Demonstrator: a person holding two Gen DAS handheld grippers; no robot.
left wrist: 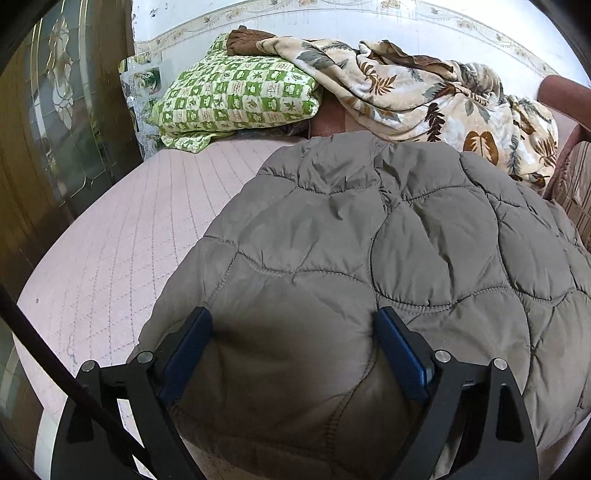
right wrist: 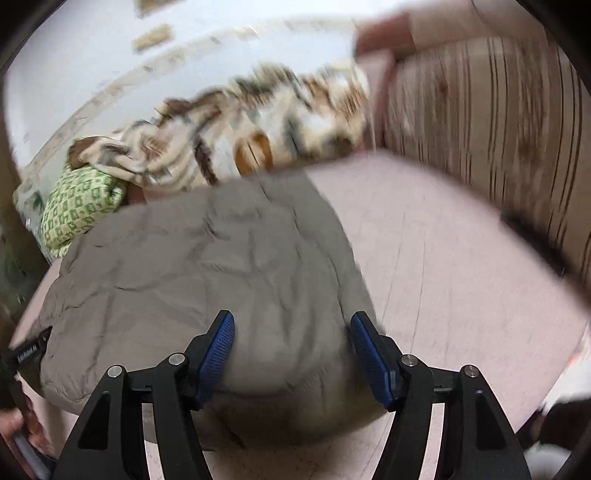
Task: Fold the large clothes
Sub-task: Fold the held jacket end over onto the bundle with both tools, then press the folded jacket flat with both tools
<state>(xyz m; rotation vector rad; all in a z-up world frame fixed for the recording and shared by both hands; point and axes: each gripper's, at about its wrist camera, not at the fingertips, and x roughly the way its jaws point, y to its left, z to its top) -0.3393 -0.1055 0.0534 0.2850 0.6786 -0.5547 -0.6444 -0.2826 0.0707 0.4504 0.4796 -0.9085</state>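
Quilted jacket (left wrist: 369, 229) folded on bed, left gripper (left wrist: 293, 325) and right gripper (right wrist: 291, 328) angled down, spread wide astride its padding

Two close, downward-tilted wrist views over one jacket (left wrist: 369, 240).

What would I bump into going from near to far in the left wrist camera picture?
Left gripper → grey quilted jacket → leaf-print blanket → white wall.

Likely home bedroom, bed (left wrist: 110, 240), pillow (left wrist: 236, 99), blanket (left wrist: 424, 92)
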